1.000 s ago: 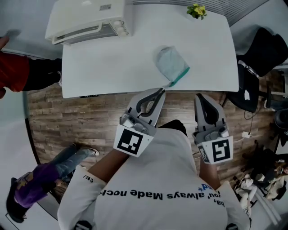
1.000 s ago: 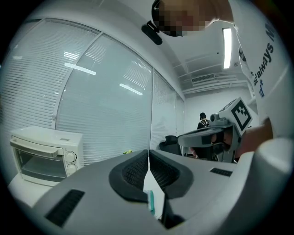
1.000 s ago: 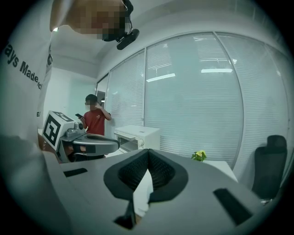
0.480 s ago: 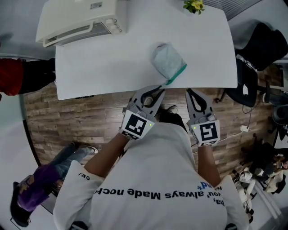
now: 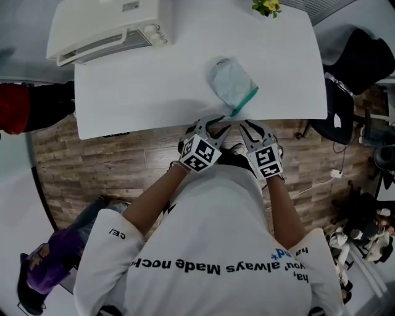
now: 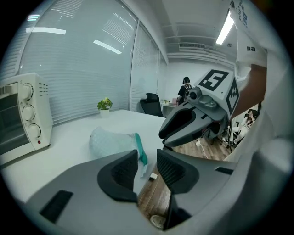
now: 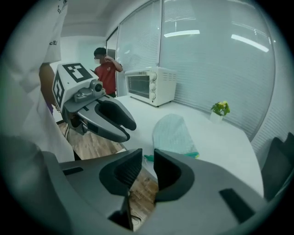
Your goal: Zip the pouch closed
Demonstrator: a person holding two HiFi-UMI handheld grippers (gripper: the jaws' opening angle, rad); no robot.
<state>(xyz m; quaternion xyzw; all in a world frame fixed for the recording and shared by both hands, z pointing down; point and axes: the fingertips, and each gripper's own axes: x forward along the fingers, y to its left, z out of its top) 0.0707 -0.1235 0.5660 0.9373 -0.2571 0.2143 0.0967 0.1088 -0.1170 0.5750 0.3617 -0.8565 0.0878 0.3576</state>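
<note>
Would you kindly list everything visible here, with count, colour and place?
table: one, white, centre.
pouch: one, pale mint with green zip edge, near the table's front edge.
toaster oven: one, cream, table's far left corner.
potted plant: one, yellow-green, table's far edge.
chair: one, black, beyond the table.
floor: brown wood pattern.
bystander: one, red top, left of the table.
left tongs: one, grey, open and empty, jaws just been opening, by the pouch.
right tongs: one, grey, open and empty, jaws just been opening, alongside.

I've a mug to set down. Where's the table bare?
Bare: the table between toaster oven and pouch, and right of the pouch below the plant. Crowded: front edge by the pouch; left gripper and right gripper hang there, jaws just opened, empty.
</note>
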